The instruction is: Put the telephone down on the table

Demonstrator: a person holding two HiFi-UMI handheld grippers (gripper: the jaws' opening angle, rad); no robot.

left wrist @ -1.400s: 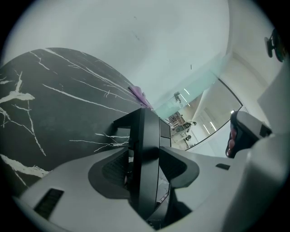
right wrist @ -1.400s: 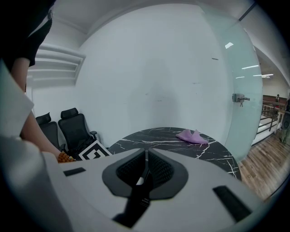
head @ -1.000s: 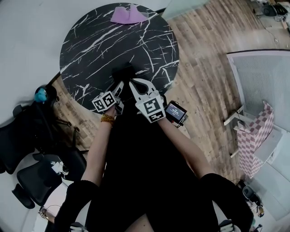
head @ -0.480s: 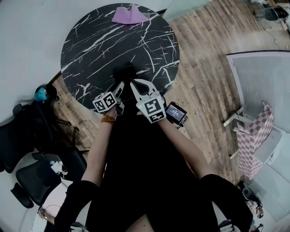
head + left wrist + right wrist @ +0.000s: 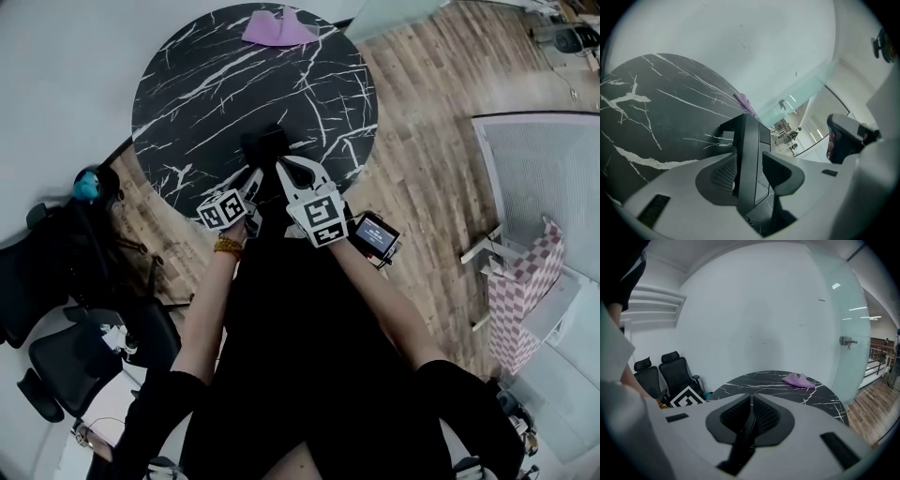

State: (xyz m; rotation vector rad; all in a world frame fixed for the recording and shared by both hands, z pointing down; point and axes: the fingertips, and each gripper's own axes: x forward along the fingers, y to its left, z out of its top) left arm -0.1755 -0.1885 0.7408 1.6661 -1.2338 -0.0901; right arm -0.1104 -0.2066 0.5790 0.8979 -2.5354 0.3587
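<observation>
The telephone is held on edge over the near rim of the bench. The right tool clamps its thin side. The left tool straddles it, jaws closing, one pad just clear.

My head camera looks steeply down from high above on the round marble table. The camera on my left gripper sits close behind its jaws, which are closing with the telephone between them, and it faces low across the table top. The one on my right gripper looks along its jaws over the table to the white wall. All three views share the table and the purple cloth at its far edge.
</observation>
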